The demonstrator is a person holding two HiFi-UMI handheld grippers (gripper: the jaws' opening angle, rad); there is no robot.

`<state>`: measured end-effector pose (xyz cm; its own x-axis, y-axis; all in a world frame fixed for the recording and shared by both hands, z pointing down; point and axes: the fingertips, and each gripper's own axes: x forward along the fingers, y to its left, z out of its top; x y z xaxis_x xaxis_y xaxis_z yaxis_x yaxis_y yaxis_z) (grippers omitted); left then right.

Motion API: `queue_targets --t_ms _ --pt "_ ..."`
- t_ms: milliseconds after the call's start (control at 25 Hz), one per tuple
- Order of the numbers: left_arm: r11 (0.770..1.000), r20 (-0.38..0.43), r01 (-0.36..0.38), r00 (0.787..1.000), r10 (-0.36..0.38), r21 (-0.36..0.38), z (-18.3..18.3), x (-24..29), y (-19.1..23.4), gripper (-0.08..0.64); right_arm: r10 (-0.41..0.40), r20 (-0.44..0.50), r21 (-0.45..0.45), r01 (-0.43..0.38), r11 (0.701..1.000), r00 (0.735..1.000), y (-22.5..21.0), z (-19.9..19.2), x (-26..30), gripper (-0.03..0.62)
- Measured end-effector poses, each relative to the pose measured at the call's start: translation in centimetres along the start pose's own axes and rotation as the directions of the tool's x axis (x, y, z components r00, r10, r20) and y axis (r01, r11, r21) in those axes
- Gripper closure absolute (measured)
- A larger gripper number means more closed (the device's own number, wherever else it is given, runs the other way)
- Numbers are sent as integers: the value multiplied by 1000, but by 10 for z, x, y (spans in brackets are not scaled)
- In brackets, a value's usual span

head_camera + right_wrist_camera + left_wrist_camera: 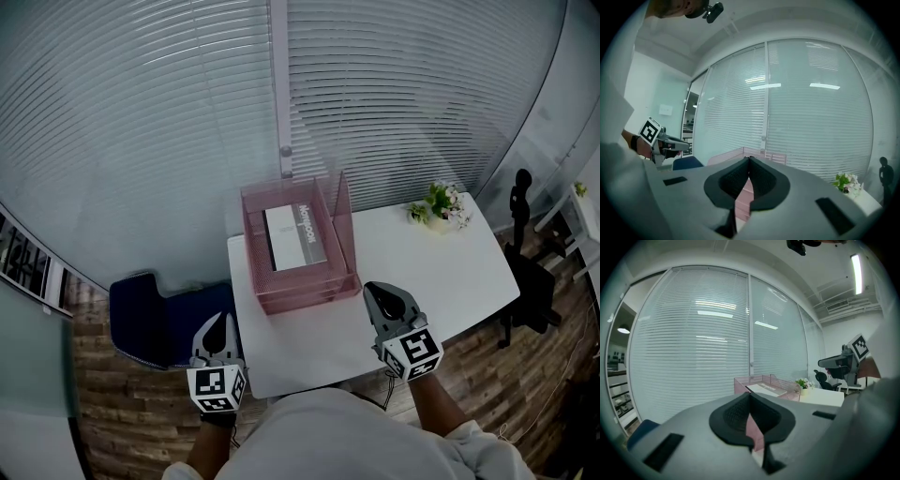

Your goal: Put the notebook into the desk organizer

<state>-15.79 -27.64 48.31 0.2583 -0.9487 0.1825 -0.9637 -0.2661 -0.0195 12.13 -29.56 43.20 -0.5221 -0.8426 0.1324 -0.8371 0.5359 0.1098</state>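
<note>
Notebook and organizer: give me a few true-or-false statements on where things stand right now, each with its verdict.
1. The notebook lies in the pink organizer. True.
2. The right gripper holds the notebook. False: its jaws are shut with nothing between them, and it is over the near part of the table, short of the organizer.
3. The left gripper is open. False: its jaws are together and empty.
4. A small plant stands on the table, apart from the organizer. True.
</note>
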Motion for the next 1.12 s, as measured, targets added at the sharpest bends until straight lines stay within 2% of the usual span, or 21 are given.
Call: queue_targets --t_ms 440,1120 --pt "1000 -11 6 1000 -6 7 -3 0 -9 552 -12 5 45 11 999 1000 -4 -10 -11 578" --pt "1000 -18 -5 1000 5 6 -7 -6 -12 552 5 4 40 -6 999 1000 -1 -11 -9 578"
